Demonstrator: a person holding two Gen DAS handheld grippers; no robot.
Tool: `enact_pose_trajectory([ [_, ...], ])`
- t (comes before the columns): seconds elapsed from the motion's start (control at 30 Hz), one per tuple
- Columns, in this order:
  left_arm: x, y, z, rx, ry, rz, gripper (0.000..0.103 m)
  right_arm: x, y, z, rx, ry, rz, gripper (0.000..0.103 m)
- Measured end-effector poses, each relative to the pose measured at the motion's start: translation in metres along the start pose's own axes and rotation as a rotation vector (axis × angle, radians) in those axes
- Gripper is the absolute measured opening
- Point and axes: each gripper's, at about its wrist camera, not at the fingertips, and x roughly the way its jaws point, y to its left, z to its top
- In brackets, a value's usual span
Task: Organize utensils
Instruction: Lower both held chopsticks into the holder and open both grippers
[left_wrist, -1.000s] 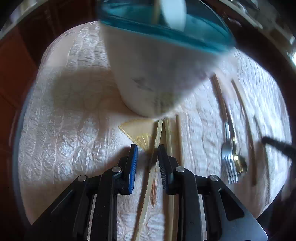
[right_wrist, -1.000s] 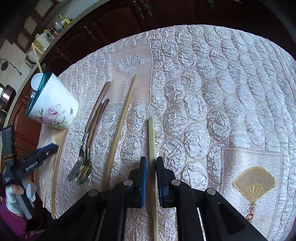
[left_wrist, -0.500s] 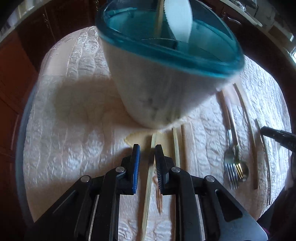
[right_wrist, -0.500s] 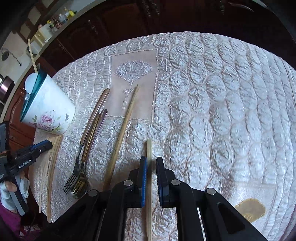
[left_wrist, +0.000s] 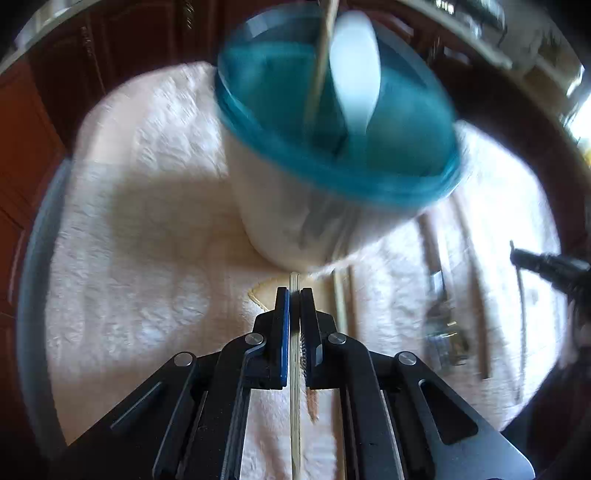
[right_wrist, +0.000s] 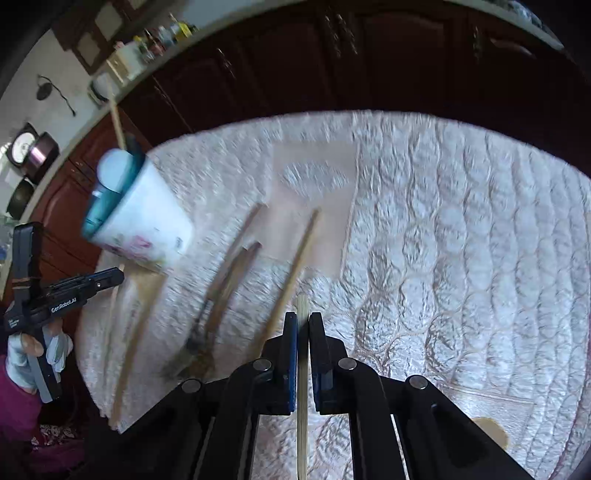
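A white cup (left_wrist: 317, 221) with a teal inside stands on the quilted cloth and holds a white spoon (left_wrist: 354, 74) and a thin stick. Just short of its base, my left gripper (left_wrist: 294, 295) has its jaws closing, and the pads pinch a pale bamboo chopstick (left_wrist: 294, 406). In the right wrist view the cup (right_wrist: 147, 225) is at the far left. My right gripper (right_wrist: 303, 321), jaws closing, grips a second bamboo chopstick (right_wrist: 302, 424) above the cloth.
More chopsticks (left_wrist: 340, 299) lie right of the left gripper. A fork and spoon (right_wrist: 207, 332) with brown handles and a long wooden chopstick (right_wrist: 291, 273) lie between cup and right gripper. A gloved hand (right_wrist: 22, 362) holds the left gripper. Dark cabinets stand behind the table.
The left jaws closed onto the chopstick that lay slanted between them, and it now runs straight along the fingers. Both grippers rose, so the cloth looks farther away and the cup's inside shows more.
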Motion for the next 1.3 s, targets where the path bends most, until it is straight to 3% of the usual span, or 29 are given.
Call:
enact_pose_trajectory([
  [0.43, -0.151, 0.017, 0.015, -0.026, -0.251, -0.133, 0.004, -0.109, 0.047, -0.005, -0.057, -0.213, 0.168, 0.005],
  [0.67, -0.214, 0.011, 0.024, -0.003, -0.341, -0.167, 0.004, -0.156, 0.076, 0.024, -0.115, -0.317, 0.231, 0.005],
  [0.77, -0.232, 0.010, 0.039, 0.007, -0.390, -0.142, 0.004, -0.172, 0.096, 0.049, -0.140, -0.385, 0.245, 0.005],
  [0.97, -0.246, 0.007, 0.078, 0.019, -0.488, -0.104, 0.004, -0.176, 0.142, 0.103, -0.181, -0.494, 0.249, 0.005],
  [1.07, -0.242, 0.006, 0.096, 0.020, -0.528, -0.049, 0.004, -0.168, 0.161, 0.126, -0.191, -0.528, 0.227, 0.005],
  [1.3, -0.201, 0.005, 0.121, 0.034, -0.546, 0.076, 0.004, -0.117, 0.192, 0.160, -0.214, -0.563, 0.163, 0.005],
])
